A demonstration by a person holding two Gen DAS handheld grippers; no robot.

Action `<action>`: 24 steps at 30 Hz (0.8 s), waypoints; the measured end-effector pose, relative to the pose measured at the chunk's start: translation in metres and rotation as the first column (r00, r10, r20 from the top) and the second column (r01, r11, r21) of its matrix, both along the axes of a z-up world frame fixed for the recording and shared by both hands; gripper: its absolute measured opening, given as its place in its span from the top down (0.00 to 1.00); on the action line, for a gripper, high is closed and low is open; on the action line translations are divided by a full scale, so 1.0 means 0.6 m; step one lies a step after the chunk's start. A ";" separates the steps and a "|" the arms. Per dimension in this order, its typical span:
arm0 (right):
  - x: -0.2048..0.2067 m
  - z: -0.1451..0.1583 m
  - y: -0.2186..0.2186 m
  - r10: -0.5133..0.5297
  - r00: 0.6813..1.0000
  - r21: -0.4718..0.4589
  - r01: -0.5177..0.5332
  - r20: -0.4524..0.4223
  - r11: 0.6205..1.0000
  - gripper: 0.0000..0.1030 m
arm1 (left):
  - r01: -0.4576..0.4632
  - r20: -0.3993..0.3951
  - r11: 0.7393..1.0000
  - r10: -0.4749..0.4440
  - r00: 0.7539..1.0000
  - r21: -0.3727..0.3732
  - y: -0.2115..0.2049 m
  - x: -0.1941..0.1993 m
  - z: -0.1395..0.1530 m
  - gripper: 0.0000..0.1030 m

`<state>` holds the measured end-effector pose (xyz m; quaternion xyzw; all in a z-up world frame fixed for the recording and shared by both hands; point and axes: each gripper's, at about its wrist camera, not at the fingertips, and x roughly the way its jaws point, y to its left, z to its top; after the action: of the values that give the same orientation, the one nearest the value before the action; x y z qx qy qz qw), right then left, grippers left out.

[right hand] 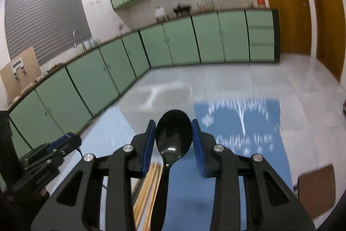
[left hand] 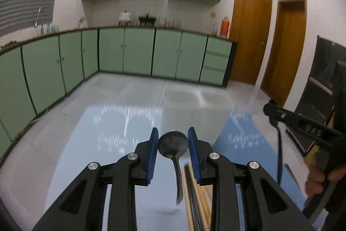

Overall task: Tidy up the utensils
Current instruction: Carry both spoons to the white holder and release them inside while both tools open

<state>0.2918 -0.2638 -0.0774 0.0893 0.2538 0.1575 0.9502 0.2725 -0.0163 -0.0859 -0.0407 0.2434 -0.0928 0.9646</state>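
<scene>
My left gripper (left hand: 172, 140) is shut on the bowl of a black spoon (left hand: 172, 144), whose handle hangs back toward the camera. My right gripper (right hand: 173, 133) is shut on a second black spoon (right hand: 173, 133), bowl forward between the blue pads. Both are held above a blue mat (left hand: 121, 122). Wooden chopsticks (left hand: 194, 198) lie on the mat under the left gripper; they also show in the right wrist view (right hand: 149, 187). A clear divided plastic box (left hand: 194, 99) stands at the mat's far edge, and shows in the right wrist view (right hand: 155, 96) too.
The right gripper and the hand holding it (left hand: 307, 129) show at the right of the left view; the left gripper (right hand: 49, 153) shows at the left of the right view. Green cabinets (left hand: 138, 51) line the far walls. A brown chair (right hand: 317, 189) stands at right.
</scene>
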 end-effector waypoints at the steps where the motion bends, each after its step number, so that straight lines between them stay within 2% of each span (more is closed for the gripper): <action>1: 0.008 0.011 0.000 -0.005 1.000 0.010 0.005 0.028 1.000 0.69 | 0.000 0.032 1.000 0.000 1.000 -0.005 0.001 0.005 0.020 0.73; 9: 0.119 0.063 -0.015 -0.070 0.984 0.089 0.056 0.163 0.994 0.69 | 0.000 0.201 0.999 0.008 0.979 -0.039 0.000 0.073 0.128 0.73; 13: 0.178 0.074 -0.003 -0.092 0.974 0.067 0.079 0.209 0.995 0.69 | 0.004 0.237 0.999 0.004 0.971 -0.034 -0.014 0.135 0.147 0.73; 18: 0.239 0.050 0.011 -0.117 0.968 0.014 0.117 0.220 0.993 0.69 | -0.001 0.219 1.000 0.005 0.976 -0.021 -0.029 0.197 0.122 0.73; 24: 0.286 -0.012 0.012 -0.125 0.981 0.002 0.126 0.147 0.992 0.69 | -0.002 0.148 1.000 0.005 0.989 -0.026 -0.033 0.259 0.052 0.73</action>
<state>0.4633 -0.2568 -0.0844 0.0898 0.1775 0.1027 0.9746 0.4281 -0.0363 -0.0547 -0.0464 0.1698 -0.0970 0.9796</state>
